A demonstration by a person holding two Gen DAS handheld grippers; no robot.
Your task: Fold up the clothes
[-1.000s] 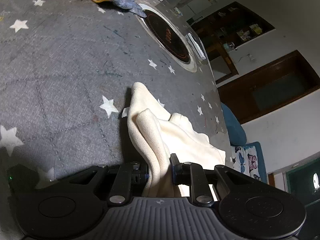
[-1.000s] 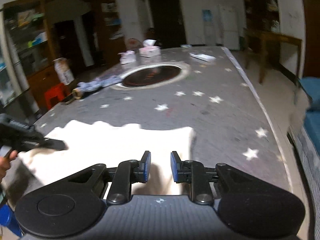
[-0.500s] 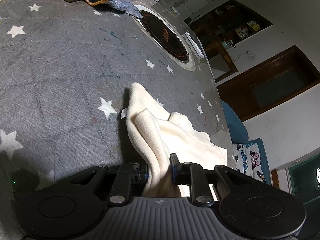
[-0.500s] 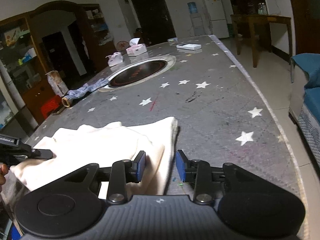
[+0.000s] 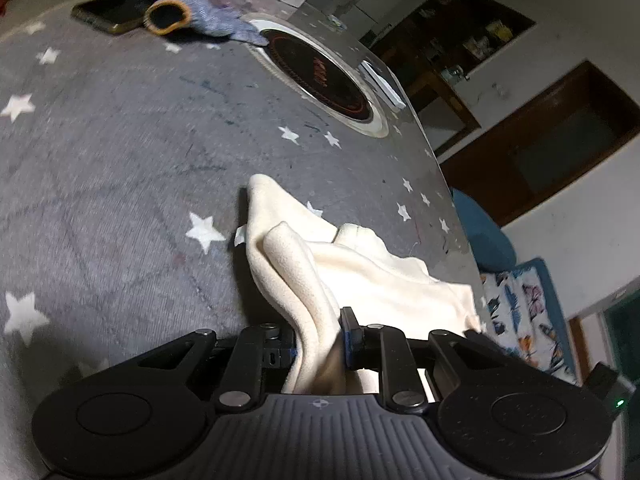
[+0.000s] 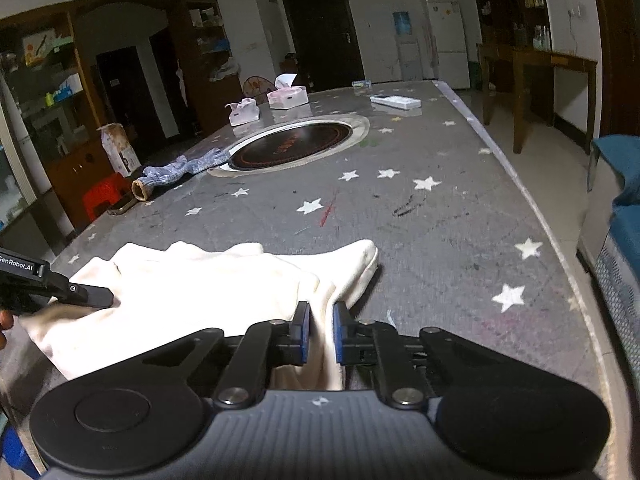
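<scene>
A cream cloth (image 5: 372, 276) lies bunched on the grey star-patterned table (image 5: 120, 168). My left gripper (image 5: 320, 334) is shut on a raised fold of its near left edge, and the fabric hangs between the fingers. In the right wrist view the same cream cloth (image 6: 192, 280) spreads to the left. My right gripper (image 6: 321, 330) is shut on a fold at the cloth's right end, with fabric pinched between the blue pads. The left gripper (image 6: 80, 294) shows at the far left of that view, holding the other end.
A round black hob (image 6: 292, 146) is set into the table's middle. A blue-grey knit garment (image 6: 180, 168) and a phone (image 5: 112, 12) lie beyond it to the left, with tissue boxes (image 6: 288, 96) and a white box (image 6: 396, 101) farther back. The table edge (image 6: 560, 248) runs along the right, with a blue sofa (image 6: 624, 216) past it.
My right gripper's fingers stood wider half a second ago and have now closed on the cloth's right edge fold. The left gripper keeps its hold and has tilted slightly.
</scene>
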